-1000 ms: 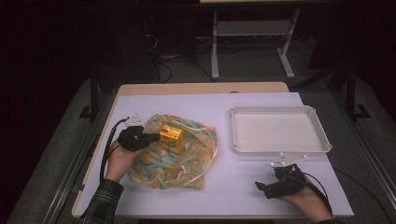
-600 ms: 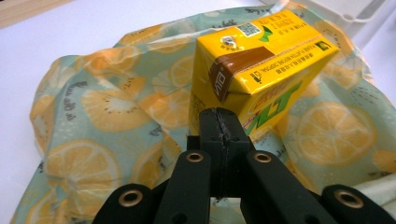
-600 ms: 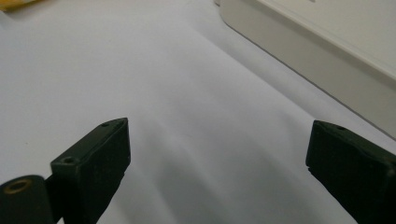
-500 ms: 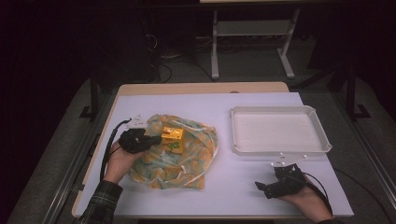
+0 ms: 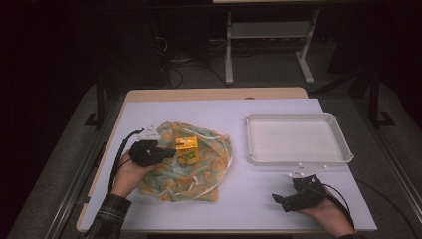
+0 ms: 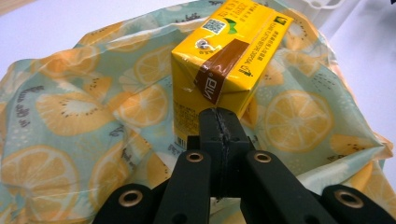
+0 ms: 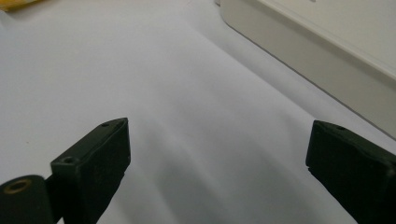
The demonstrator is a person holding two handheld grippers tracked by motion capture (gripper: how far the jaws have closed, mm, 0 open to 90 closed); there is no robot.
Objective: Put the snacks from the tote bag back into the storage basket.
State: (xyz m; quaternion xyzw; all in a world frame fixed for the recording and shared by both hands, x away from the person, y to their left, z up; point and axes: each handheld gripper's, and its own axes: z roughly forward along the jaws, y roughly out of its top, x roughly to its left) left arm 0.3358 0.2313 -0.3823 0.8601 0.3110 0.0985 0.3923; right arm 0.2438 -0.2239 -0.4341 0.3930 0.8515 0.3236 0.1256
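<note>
Left claw (image 5: 169, 152), high view: jaws pressed together, tips at a yellow drink carton (image 5: 188, 149) lying on a crumpled translucent plastic bag printed with orange slices (image 5: 199, 172), left on the white bench (image 5: 239, 199). White rectangular plastic tray (image 5: 298, 158) right, holding nothing. Right claw (image 5: 279, 199) rests below it.

Left claw view: closed tips (image 6: 219, 123) touch the carton (image 6: 229, 51), gripping nothing; whether it lies inside the bag (image 6: 70, 121) cannot be told.

Right claw view: claw (image 7: 217, 154) gapes over bare bench (image 7: 187, 93); tray wall (image 7: 317, 60) beside.

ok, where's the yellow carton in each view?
High view: carton left of centre, on the lemon-print bag, just right of the left gripper.
Left gripper view: carton upper centre, right above the shut jaws.
Right gripper view: a yellow sliver at the top left corner, too little to tell.
Shared landmark: white tray.
</note>
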